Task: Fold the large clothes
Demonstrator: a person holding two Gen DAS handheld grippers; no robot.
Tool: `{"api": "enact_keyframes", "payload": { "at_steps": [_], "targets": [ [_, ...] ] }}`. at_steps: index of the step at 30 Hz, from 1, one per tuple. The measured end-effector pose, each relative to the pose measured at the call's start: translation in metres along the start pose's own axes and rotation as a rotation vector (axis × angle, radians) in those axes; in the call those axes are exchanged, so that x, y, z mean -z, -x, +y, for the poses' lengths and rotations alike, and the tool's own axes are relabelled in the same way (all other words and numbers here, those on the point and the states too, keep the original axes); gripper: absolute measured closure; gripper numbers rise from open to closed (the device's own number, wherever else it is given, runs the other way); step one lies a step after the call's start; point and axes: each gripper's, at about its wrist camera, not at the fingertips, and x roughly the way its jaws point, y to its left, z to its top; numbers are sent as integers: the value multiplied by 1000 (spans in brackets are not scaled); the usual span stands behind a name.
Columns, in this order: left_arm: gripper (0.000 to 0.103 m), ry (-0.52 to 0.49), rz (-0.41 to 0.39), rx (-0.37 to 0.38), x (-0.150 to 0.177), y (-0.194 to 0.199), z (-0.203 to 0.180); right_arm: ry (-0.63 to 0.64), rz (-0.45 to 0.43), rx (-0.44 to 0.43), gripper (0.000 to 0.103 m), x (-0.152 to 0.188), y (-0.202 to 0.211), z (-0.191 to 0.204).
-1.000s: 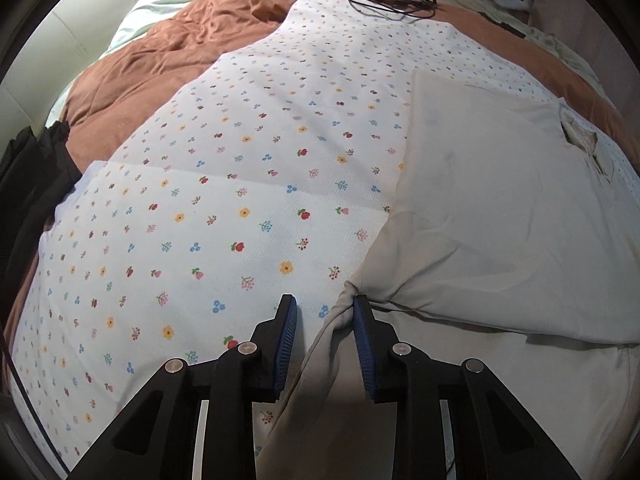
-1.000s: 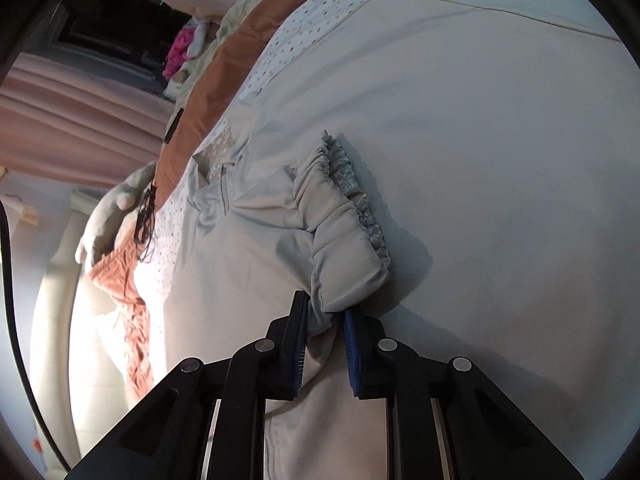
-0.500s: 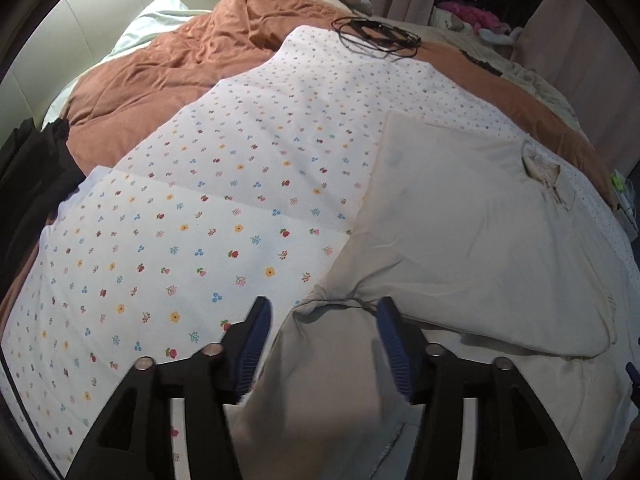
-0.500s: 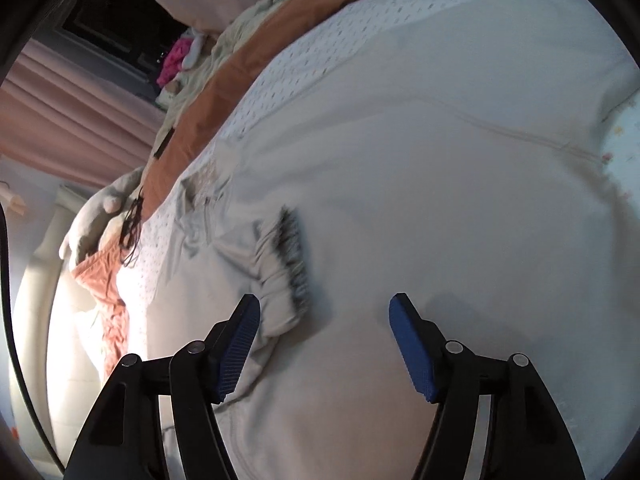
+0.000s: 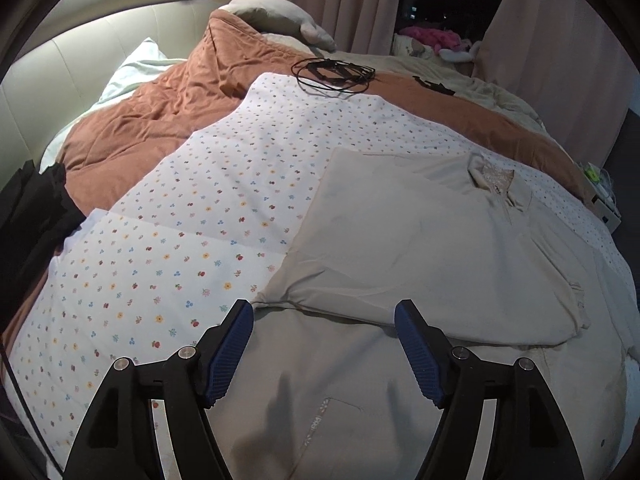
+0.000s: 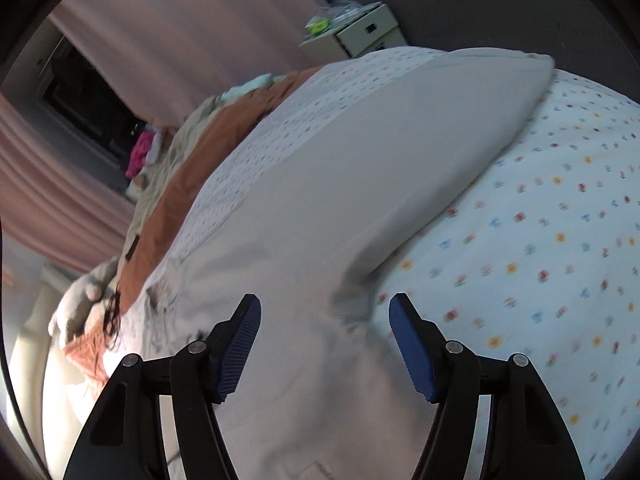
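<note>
A large beige garment lies spread on a floral sheet, its sleeves folded in over the body and its lace collar at the far right. My left gripper hovers above the garment's lower part, jaws opening, nothing between the blue pads. In the right wrist view the same beige garment fills the middle, with one part stretching to the upper right. My right gripper hangs over it with jaws apart and empty.
A rust-brown duvet and pillows lie at the head of the bed, with a coiled black cable on them. Dark clothing sits at the left edge. A white box stands beyond the bed, by curtains.
Both grippers let go of the beige cloth and opened wide. Both lifted and pulled back; the right one swung sideways, so the ruffled cuff left its view and the floral sheet came in.
</note>
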Motion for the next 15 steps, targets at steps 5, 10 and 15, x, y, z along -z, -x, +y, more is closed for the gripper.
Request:
{"api": "enact_keyframes", "payload": {
  "at_steps": [5,10,15],
  "targets": [
    [28,-24,-16,12,6,6,-19,-57,-31,-38,39,-19,4,-32],
    [28,-34,-30,13,9,7,-32,-86,-71,-25,45,-39,5,-58],
    [28,-61,-43,2,14,4,-44,-122,-113,-42,52,-54,0,-83]
  ]
}}
